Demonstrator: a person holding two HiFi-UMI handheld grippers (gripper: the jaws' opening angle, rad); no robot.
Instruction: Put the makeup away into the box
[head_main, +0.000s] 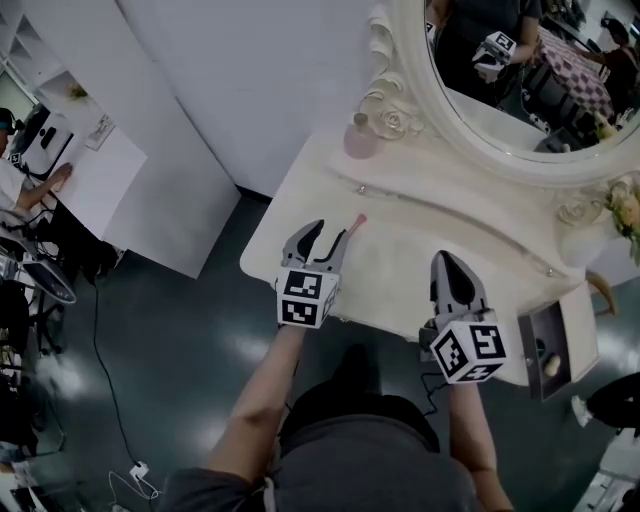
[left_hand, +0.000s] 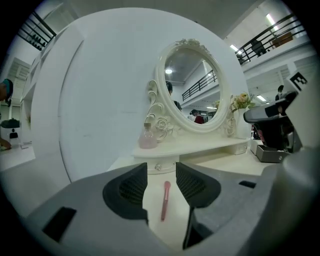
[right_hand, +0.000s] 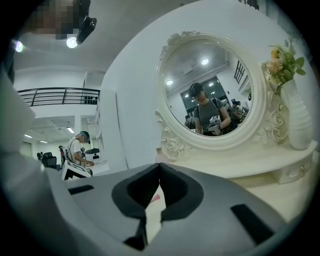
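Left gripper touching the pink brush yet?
Apart: left gripper view shows the pink brush lying between the open left gripper jaws, tabletop visible either side.

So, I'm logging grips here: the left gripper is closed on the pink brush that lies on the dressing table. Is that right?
No. The left gripper is open, not closed on the pink brush. The left gripper view shows its jaws apart, with the brush lying on the dressing table in the gap between them, touching neither.

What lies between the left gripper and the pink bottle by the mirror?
A pink makeup brush, flat on the dresser top, in line with the left gripper's open jaws; the left gripper view shows it best.
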